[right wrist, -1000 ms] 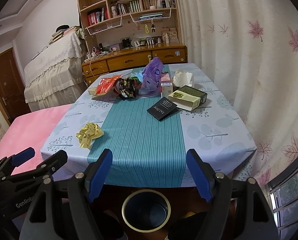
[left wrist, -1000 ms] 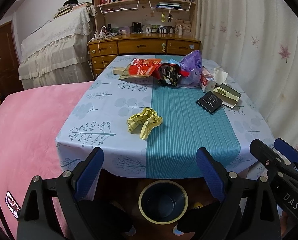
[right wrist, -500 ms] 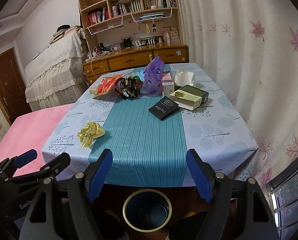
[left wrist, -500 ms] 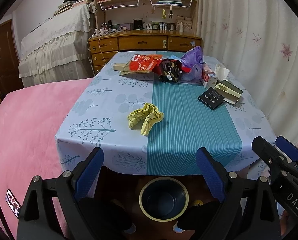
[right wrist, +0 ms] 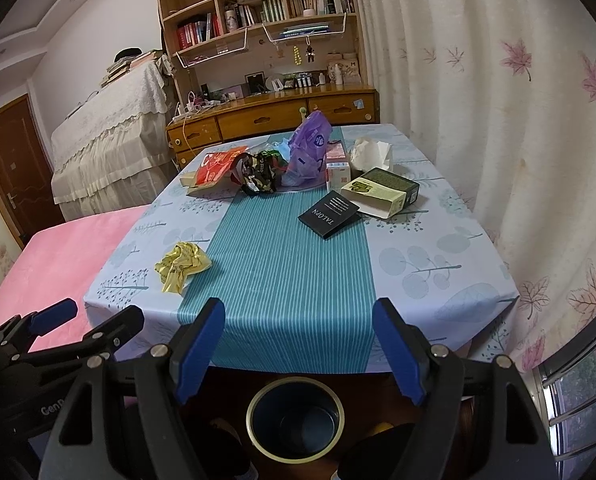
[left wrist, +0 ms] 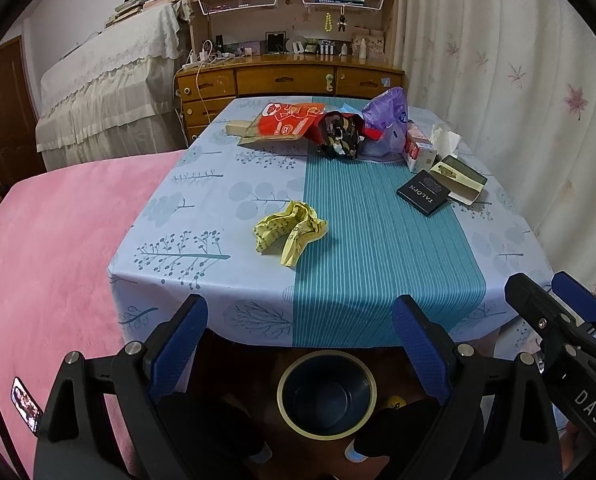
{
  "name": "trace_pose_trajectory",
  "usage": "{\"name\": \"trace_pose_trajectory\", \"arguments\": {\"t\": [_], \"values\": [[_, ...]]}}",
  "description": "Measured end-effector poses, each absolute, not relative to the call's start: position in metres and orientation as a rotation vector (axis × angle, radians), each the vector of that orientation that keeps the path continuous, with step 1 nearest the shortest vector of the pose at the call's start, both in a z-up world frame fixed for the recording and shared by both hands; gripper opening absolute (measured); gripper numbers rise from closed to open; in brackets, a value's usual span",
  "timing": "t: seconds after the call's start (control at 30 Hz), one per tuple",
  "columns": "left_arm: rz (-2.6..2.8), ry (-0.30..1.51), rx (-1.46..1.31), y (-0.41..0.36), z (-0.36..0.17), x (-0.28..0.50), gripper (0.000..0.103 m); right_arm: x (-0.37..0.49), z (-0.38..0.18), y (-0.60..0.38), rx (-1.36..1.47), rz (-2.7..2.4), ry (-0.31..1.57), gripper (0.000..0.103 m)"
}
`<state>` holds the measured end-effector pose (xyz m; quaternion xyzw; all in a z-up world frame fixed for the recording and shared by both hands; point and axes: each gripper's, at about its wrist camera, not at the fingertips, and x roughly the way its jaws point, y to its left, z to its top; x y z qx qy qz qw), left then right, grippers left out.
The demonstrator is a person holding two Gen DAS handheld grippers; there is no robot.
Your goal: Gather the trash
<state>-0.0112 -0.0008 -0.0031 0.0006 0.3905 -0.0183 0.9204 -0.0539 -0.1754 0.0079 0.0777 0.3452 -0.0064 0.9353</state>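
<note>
A crumpled yellow wrapper (left wrist: pixel 290 232) lies on the table's near left; it also shows in the right wrist view (right wrist: pixel 182 265). Farther back lie a red snack bag (left wrist: pixel 288 120), a dark crumpled wrapper (left wrist: pixel 339 138), a purple plastic bag (left wrist: pixel 387 124) and a white tissue (right wrist: pixel 371 154). A dark bin (left wrist: pixel 326 394) with a yellow rim stands on the floor below the near table edge, also in the right wrist view (right wrist: pixel 296 420). My left gripper (left wrist: pixel 299 348) and right gripper (right wrist: pixel 298 344) are both open and empty, held in front of the near table edge above the bin.
A black booklet (right wrist: pixel 329 214), a green box (right wrist: pixel 381 192) and a small carton (right wrist: pixel 337 170) lie at the right of the table (left wrist: pixel 377 248). A pink bed (left wrist: pixel 50 248) is on the left, curtains on the right, a wooden desk (left wrist: pixel 290 80) behind.
Both grippers have risen and tilted a little, so the table sits slightly lower and nearer in view. Nothing on the table has moved.
</note>
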Motion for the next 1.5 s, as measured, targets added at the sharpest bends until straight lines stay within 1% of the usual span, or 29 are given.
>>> {"name": "trace_pose_trajectory", "arguments": {"t": [0.57, 0.9, 1.13, 1.5], "values": [[-0.01, 0.881, 0.028, 0.013, -0.003, 0.044, 0.092, -0.039, -0.001, -0.173, 0.168, -0.002, 0.732, 0.077], [-0.027, 0.921, 0.037, 0.016, -0.004, 0.077, 0.093, -0.01, 0.002, -0.191, 0.185, 0.022, 0.729, 0.077], [-0.157, 1.047, 0.021, 0.017, -0.03, 0.118, 0.092, 0.014, -0.008, -0.205, 0.212, 0.021, 0.756, 0.077], [-0.239, 1.161, 0.026, 0.021, -0.073, 0.164, 0.093, 0.05, -0.033, -0.227, 0.271, 0.03, 0.825, 0.077]]}}
